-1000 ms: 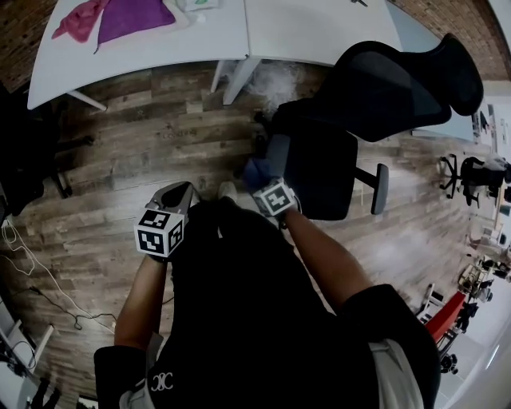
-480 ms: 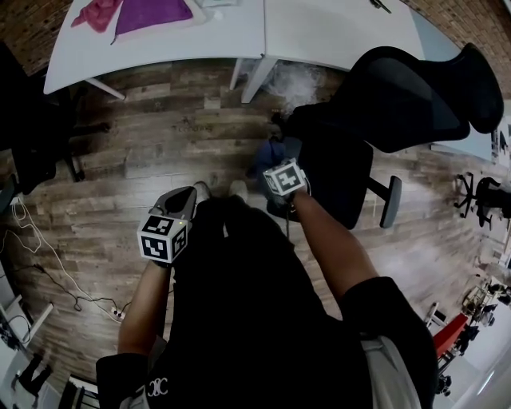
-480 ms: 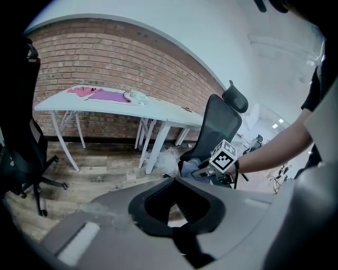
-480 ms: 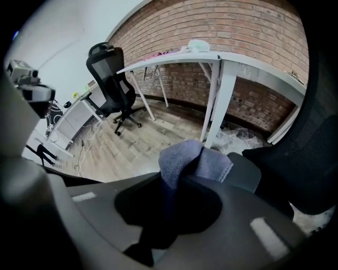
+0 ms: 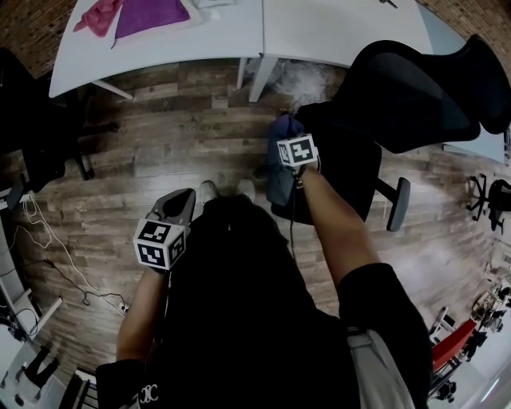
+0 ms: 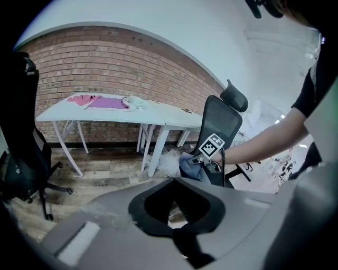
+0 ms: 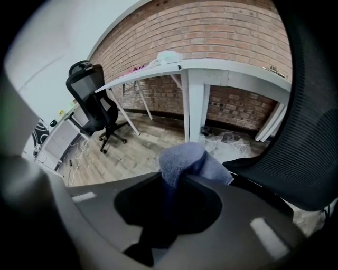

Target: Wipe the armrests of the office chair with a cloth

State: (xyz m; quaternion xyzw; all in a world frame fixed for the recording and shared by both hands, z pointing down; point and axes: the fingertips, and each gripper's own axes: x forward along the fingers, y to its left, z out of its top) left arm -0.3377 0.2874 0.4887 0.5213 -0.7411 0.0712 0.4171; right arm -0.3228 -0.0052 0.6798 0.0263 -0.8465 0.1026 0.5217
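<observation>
Near armrest (image 5: 277, 188) edge, right gripper's (image 7: 176, 184) cloth (image 7: 186, 160)

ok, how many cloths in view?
3: blue cloth in the right hand-held gripper; pink cloth and purple cloth on the white table. More may be hidden.

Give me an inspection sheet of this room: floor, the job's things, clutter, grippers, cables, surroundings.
Surface: brown wooden plank floor.
Job's things: black mesh office chair; blue terry cloth at its near side.
Clutter: pink cloth and purple cloth on white table; crumpled clear plastic beneath.
Grippers: right gripper shut on the blue cloth; left gripper shut, empty, away from the chair.
Cables: thin white cables on the floor, left.
Surroundings: red brick wall; second black office chair.
</observation>
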